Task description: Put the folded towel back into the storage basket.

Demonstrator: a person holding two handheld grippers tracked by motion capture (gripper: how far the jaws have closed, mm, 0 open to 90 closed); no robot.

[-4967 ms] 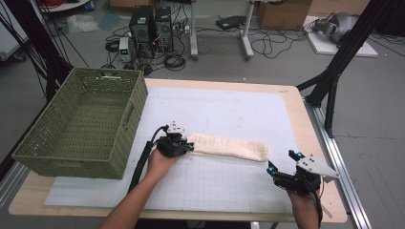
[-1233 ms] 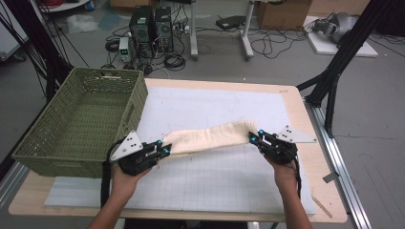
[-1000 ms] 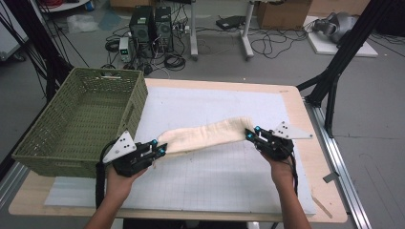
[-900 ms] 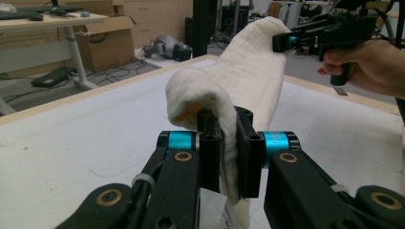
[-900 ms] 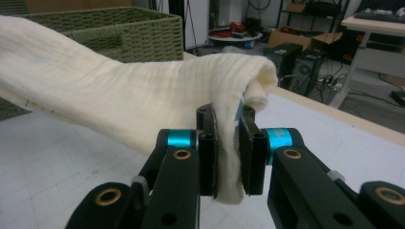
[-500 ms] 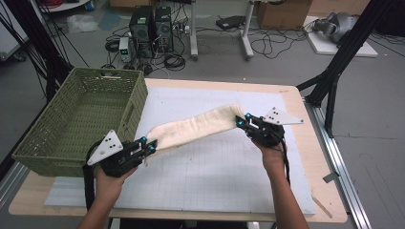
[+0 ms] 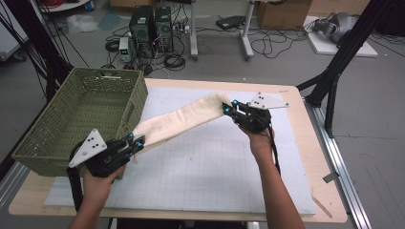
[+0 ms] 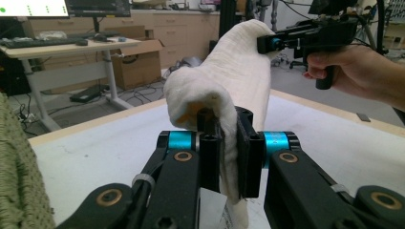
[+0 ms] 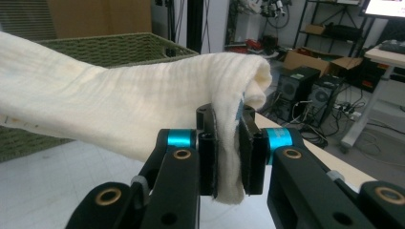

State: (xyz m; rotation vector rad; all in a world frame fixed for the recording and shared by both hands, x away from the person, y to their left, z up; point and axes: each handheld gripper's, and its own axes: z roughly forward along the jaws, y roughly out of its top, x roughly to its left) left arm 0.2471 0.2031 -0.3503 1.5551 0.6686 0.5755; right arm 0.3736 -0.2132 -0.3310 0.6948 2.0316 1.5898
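Observation:
A cream folded cloth (image 7: 179,119) hangs stretched in the air above the white mat, held at both ends. My left gripper (image 7: 136,143) is shut on its near-left end, close to the basket's front corner; in the left gripper view the cloth (image 8: 229,90) is pinched between the black pads (image 8: 248,162). My right gripper (image 7: 228,108) is shut on the far-right end, higher over the mat. In the right gripper view the cloth (image 9: 119,105) drapes over the jaws and runs off to the left.
A green woven basket (image 7: 81,114) stands at the left of the table, its rim (image 9: 119,45) behind the cloth. The white gridded mat (image 7: 210,171) covers the wooden tabletop (image 7: 329,191). Computers and cables lie on the floor beyond.
Both grippers have lifted the cloth off the mat and carried it left toward the basket. The right hand has moved up and away; the left has drawn back toward the basket's front corner.

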